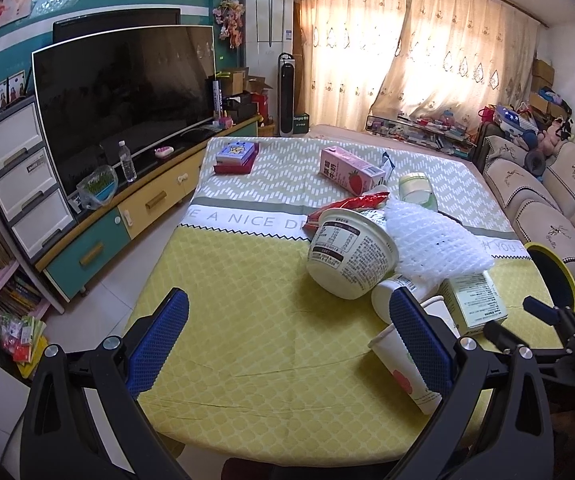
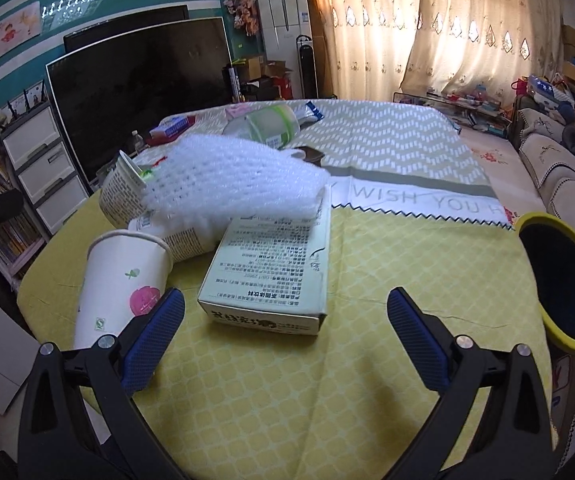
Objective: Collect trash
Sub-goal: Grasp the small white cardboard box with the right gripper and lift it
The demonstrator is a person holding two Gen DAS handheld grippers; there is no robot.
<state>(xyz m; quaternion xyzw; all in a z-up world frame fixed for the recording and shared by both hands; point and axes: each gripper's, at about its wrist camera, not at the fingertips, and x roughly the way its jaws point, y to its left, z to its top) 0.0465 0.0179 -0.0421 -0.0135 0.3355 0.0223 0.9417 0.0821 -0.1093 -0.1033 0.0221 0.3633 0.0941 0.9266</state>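
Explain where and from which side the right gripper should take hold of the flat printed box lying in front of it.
Grip the flat printed box across its two long side edges near the end nearest the right gripper, coming straight in low over the tablecloth. Its far end sits under the white foam netting, so the near end is probably the freest.

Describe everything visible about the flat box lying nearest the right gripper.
The flat box is a pale green-white carton, apparently thin cardboard, lying on its broad face on the yellow tablecloth. Dense black print covers its top; the near end panel carries larger dark lettering. Its flaps look shut. The white foam netting overlaps its far end, and a tipped printed tub lies against its far-left corner. Neither gripper touches it.
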